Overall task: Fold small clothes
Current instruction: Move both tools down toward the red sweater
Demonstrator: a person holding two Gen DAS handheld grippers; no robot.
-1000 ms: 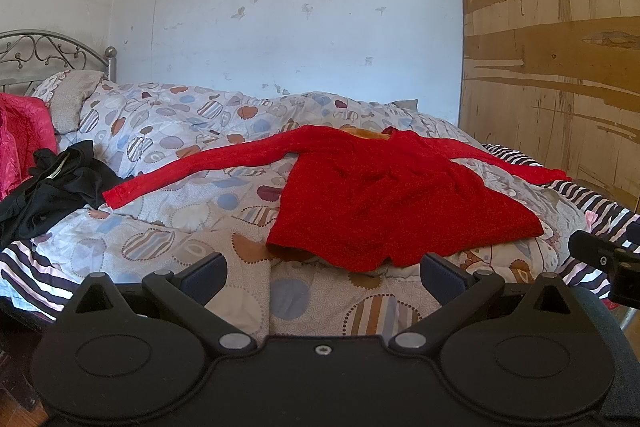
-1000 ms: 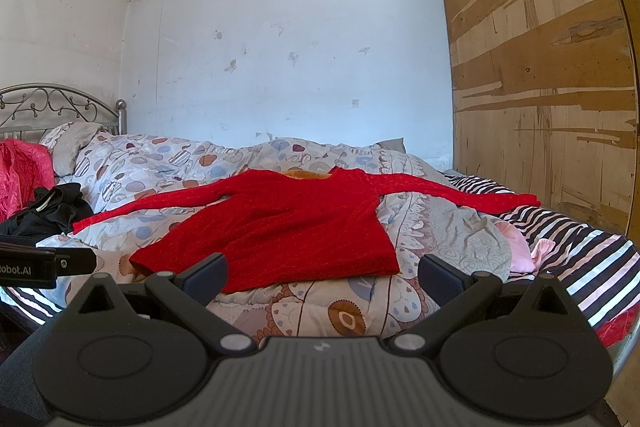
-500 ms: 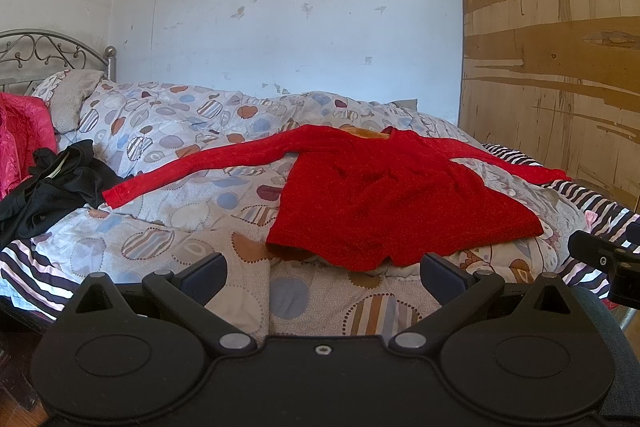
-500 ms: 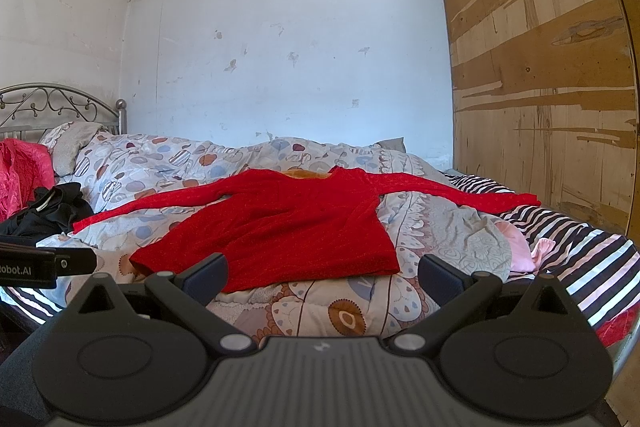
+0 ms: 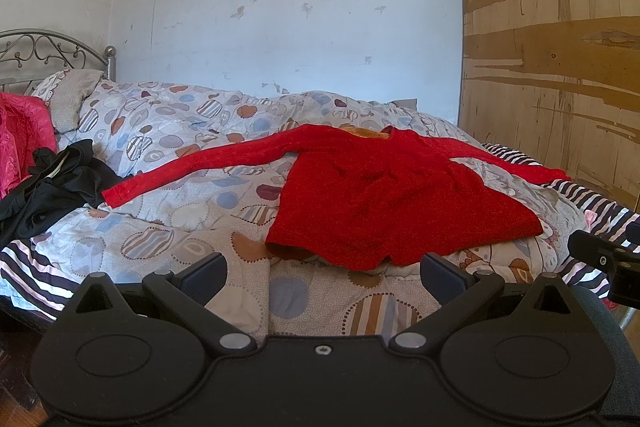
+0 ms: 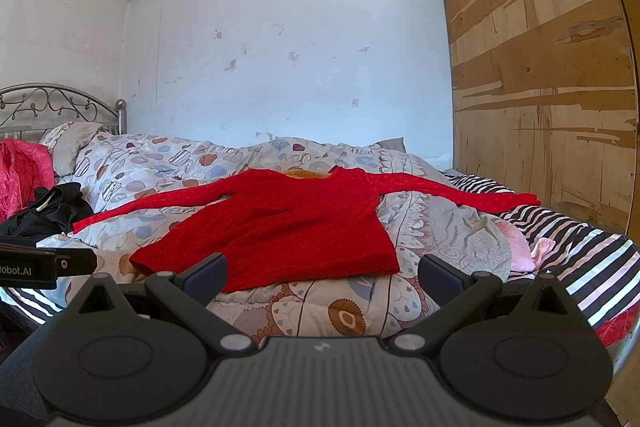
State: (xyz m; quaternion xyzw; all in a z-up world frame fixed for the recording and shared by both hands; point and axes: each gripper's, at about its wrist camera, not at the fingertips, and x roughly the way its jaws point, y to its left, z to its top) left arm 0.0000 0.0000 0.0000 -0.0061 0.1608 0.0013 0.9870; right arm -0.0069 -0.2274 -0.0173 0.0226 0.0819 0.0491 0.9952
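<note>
A red long-sleeved top (image 5: 384, 195) lies spread flat on the patterned duvet (image 5: 192, 211), both sleeves stretched out to the sides; it also shows in the right wrist view (image 6: 288, 227). My left gripper (image 5: 323, 273) is open and empty, held short of the bed's near edge, in front of the top's hem. My right gripper (image 6: 322, 273) is open and empty, also short of the near edge, with the hem just beyond its left finger. The right gripper's tip shows at the right edge of the left wrist view (image 5: 600, 255).
A black garment (image 5: 52, 179) and a pink cloth (image 5: 20, 139) lie at the left by the metal headboard (image 5: 52, 49). A pale pink item (image 6: 516, 243) lies on the striped sheet (image 6: 580, 239) at the right. A wooden panel (image 6: 540, 67) stands on the right, a white wall behind.
</note>
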